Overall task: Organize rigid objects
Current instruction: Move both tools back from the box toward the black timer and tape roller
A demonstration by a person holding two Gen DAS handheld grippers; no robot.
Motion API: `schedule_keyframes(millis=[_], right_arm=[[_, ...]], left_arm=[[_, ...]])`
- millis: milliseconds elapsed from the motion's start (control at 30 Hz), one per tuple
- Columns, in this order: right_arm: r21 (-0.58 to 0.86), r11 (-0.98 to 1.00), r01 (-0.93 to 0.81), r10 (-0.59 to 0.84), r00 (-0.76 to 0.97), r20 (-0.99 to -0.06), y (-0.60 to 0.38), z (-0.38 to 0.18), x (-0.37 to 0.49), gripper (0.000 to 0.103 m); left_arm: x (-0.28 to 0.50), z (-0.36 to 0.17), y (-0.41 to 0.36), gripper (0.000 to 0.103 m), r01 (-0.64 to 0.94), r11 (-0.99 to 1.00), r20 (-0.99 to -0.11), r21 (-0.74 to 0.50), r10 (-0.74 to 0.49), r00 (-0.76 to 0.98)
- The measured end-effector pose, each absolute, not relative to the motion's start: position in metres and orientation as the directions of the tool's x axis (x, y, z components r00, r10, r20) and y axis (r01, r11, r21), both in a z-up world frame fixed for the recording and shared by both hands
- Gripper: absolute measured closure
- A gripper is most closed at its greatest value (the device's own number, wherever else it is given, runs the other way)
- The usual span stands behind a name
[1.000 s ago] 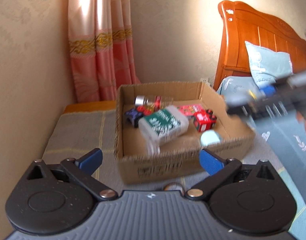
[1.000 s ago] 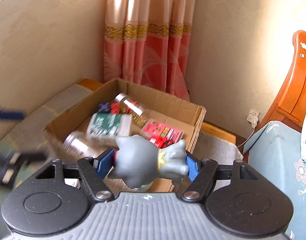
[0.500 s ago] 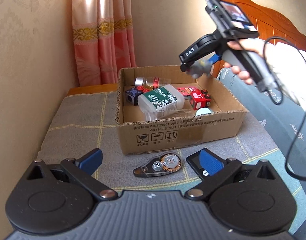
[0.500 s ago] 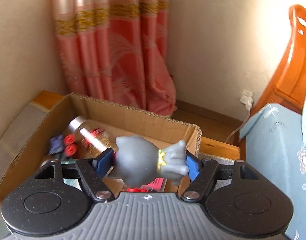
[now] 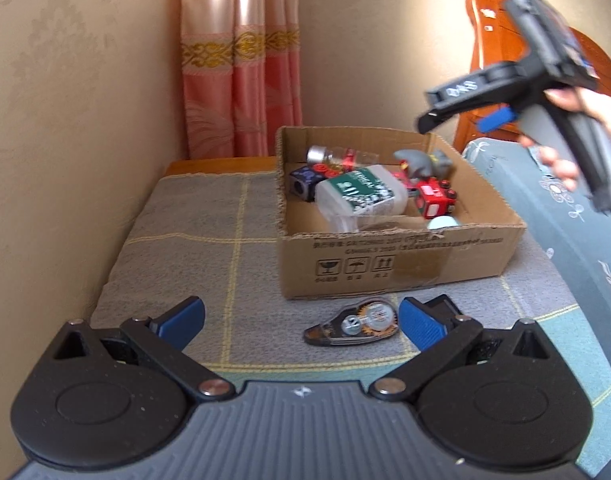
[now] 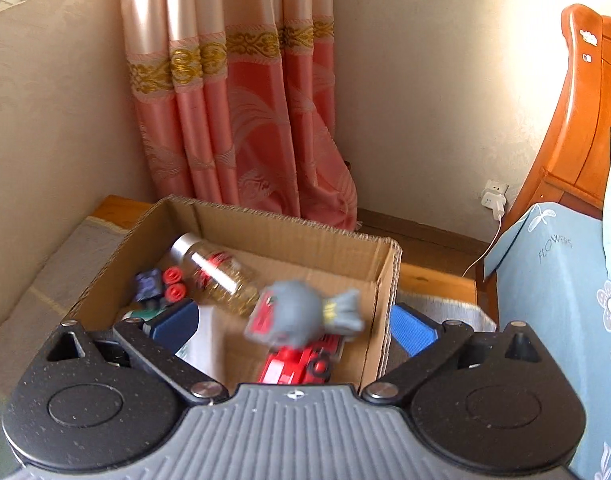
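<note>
A cardboard box [image 5: 389,268] stands on a checked grey cloth and holds a glass bottle [image 5: 337,156], a white medical bottle [image 5: 361,196], a red toy truck [image 5: 435,202] and a dark blue cube [image 5: 303,182]. A grey toy figure [image 6: 301,316] lies blurred in the box's far right part, free of my right gripper [image 6: 293,330], which is open above the box. The figure also shows in the left wrist view [image 5: 423,162]. My left gripper [image 5: 301,320] is open and empty, low over the cloth, with a correction tape dispenser [image 5: 351,324] between its fingertips.
A pink curtain [image 5: 241,60] hangs in the corner behind the box. A wooden headboard [image 6: 585,120] and a bed with blue flowered bedding [image 6: 565,292] lie to the right. The wall runs along the left. A black flat item sits behind my left gripper's right finger.
My right gripper opened and let go of the grey toy figure, which dropped into the box. The left gripper moved closer to the correction tape dispenser.
</note>
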State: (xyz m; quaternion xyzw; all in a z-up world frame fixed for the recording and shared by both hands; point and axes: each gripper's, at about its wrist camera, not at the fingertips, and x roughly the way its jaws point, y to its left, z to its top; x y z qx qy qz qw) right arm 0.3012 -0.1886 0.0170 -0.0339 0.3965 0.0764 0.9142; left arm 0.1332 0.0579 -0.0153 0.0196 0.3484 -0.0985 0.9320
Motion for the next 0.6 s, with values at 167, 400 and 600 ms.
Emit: schedule_keyframes(millis=[167,400,600], right_arm=[[0.007,0.985,-0.170,0.120,0.670,-0.733,-0.187,0.014,0.265,0.000],[-0.092,0.981,-0.172,0.060,0.713,-0.699,-0.176,0.005,0.199,0.000],[-0.067,0.977,-0.204,0.093,0.683,-0.725,-0.166,-0.020,0.159,0.000]], left_arm=[[0.134,-0.018,0.063,0.001,0.174,0.984,-0.661,-0.023,-0.146,0.736],[0.137,-0.021,0.063,0.001,0.162,0.987,-0.674,-0.016,-0.130,0.728],[0.137,-0.022,0.061,0.001,0.165,0.986,-0.677,-0.011,-0.129,0.724]])
